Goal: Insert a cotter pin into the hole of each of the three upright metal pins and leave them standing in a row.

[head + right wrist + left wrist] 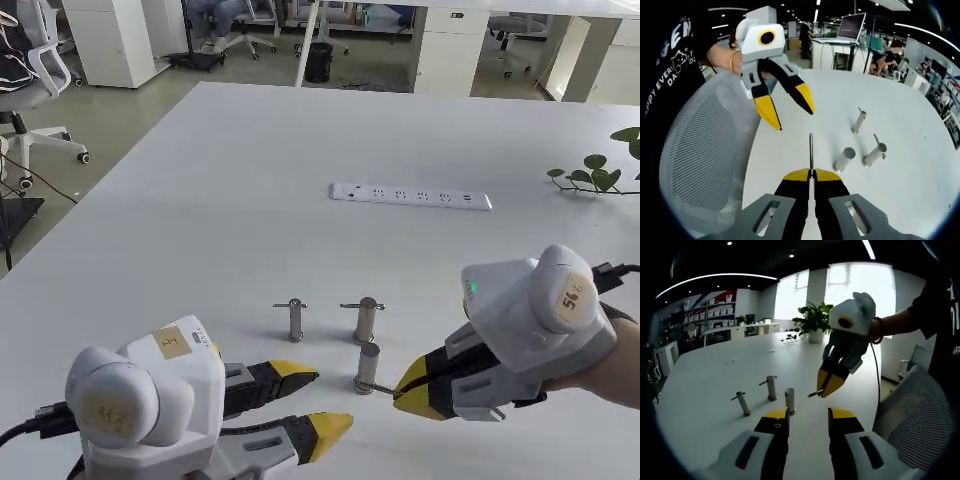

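Three upright pins are recorded on the white table (250,180), lower centre of the head view. The left rear metal pin (295,322) is crossed near its top by a fitted cotter pin (282,305). The right rear metal pin (366,322) is crossed by a second cotter pin (350,305). The near metal pin (368,362), just below the right rear one, is seen bare at the top.

The right gripper (400,395), lower right, is noted with its jaws pressed together on the held cotter pin (376,387), which points at the foot of the near metal pin. A gap between the two is seen in the left gripper view.

The left gripper (312,400), lower left, is observed with jaws spread and nothing between them.

A power strip (410,195) lies above centre. A plant (600,172) is noted at the right edge.
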{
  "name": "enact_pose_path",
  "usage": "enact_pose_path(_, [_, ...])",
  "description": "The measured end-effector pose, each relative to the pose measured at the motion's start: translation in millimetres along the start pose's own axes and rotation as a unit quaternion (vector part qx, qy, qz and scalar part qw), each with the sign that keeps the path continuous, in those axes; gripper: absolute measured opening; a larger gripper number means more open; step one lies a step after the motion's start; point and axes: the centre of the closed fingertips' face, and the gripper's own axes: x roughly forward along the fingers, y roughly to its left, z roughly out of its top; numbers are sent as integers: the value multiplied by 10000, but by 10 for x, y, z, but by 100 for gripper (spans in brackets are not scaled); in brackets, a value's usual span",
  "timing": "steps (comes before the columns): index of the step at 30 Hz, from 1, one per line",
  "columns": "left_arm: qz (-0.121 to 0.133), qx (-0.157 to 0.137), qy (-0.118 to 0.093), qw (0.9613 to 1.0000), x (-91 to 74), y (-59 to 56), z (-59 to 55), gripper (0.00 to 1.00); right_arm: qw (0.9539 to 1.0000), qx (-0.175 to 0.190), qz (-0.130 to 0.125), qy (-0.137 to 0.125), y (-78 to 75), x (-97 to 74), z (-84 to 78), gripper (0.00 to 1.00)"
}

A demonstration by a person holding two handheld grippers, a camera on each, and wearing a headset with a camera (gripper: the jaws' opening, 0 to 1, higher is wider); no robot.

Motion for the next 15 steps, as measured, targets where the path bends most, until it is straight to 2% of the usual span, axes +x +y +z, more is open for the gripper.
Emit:
enact_pose_path(2, [138,89,15,9999,21,49,-2,29,10000,18,-49,51,-45,-16,-35,0])
enact_pose_path(4, [140,82,30,9999,57,60,-4,29,9998,27,-108,141,-86,-28,-80,0])
enact_pose_path(7, [212,145,164,9995,100,92,-49,29,9991,-59,-213,374,-151,-45,-170,0])
enact_pose_path(15, [379,228,444,9980,235,164,-148,27,9971,-44,-385,660,-306,-92,-305,0])
